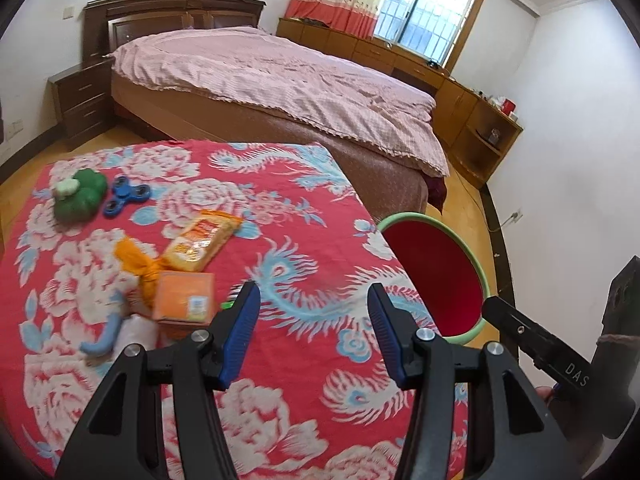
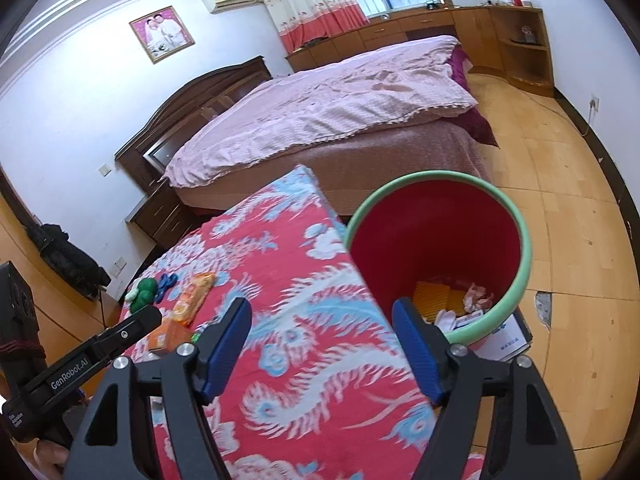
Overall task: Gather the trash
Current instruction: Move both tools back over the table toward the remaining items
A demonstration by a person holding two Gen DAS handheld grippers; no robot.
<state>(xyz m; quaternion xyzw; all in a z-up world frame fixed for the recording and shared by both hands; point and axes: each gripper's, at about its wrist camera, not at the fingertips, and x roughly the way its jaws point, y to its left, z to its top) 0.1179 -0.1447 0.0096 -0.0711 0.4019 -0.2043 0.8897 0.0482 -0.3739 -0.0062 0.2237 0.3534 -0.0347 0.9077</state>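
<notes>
Bedroom scene; red floral tablecloth is seen covering the table under both grippers. Left gripper is held above the cloth, jaws spread, nothing pinched. Right gripper is likewise spread and empty, held over the table edge next to the trash bin.

Nearest trash to the left gripper: orange box just left of its left finger, touching an orange knotted bag. Yellow snack packet lies just beyond those. Blue curved item is seen at the cloth's left, identity unclear.

Further back: blue fidget spinner beside a green toy.

Bin stands on the floor against the table's right edge; wrappers and paper are visible at its bottom. Bed with pink cover is behind.
</notes>
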